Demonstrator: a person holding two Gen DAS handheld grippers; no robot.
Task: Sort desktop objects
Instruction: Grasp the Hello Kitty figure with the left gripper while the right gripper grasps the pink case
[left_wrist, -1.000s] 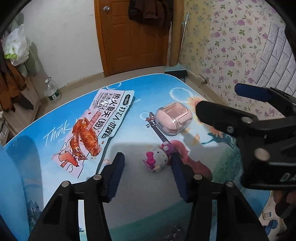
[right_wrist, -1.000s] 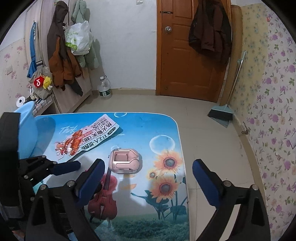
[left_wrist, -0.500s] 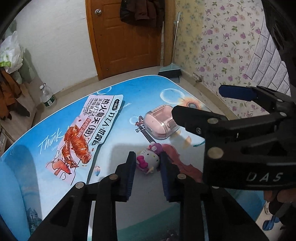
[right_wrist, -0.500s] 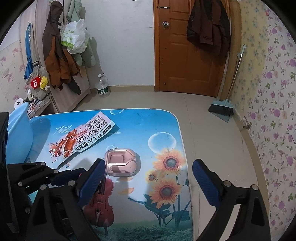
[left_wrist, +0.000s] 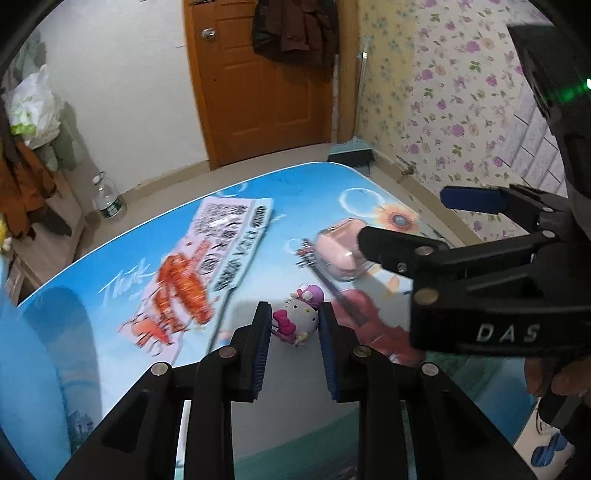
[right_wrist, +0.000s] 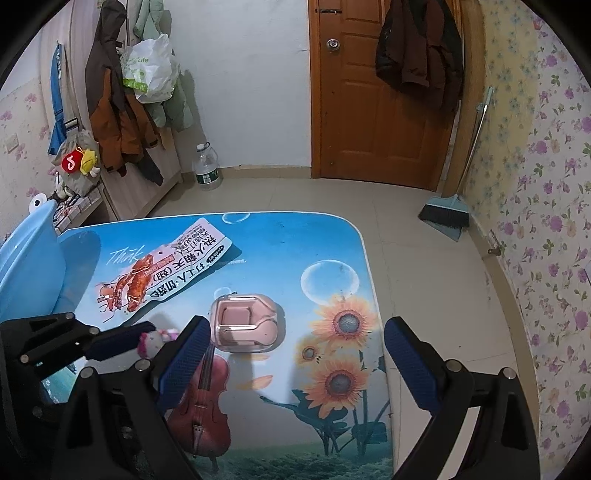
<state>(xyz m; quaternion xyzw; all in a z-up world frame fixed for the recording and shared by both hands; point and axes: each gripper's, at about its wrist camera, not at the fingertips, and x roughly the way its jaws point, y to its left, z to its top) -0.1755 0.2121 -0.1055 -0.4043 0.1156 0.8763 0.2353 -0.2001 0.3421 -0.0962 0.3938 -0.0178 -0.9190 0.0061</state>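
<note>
Two blue-padded fingers of the left gripper (left_wrist: 293, 325) are clamped on the little cat figurine (left_wrist: 295, 320), one pad on each side of its white head. It's a small toy with a pink bow, a purple bit behind the head and tiny feet poking out below, sitting low over the printed surface (left_wrist: 314, 184) by the painted violin. The left wrist view gives the face and bow clearly, though the snack packet (left_wrist: 207, 266) beyond it is smeared with blur. Just past the toy, the pink earbud case (left_wrist: 340, 251) is partly covered by the right gripper (left_wrist: 406, 221) crossing in from the right.

Switch to the right wrist view and the packet (right_wrist: 162, 277) turns sharp: a red chicken-wing picture and bold black characters, lying flat. The case (right_wrist: 245, 321) shows whole here, clear shell over pink, just ahead of the right gripper (right_wrist: 295, 347), whose fingers stand wide apart with nothing between them. The figurine (right_wrist: 157, 341) shows only as a sliver of pink and white at the left gripper's tip (right_wrist: 142, 341). A blue bin (right_wrist: 26, 266) sits on the surface's far left.
</note>
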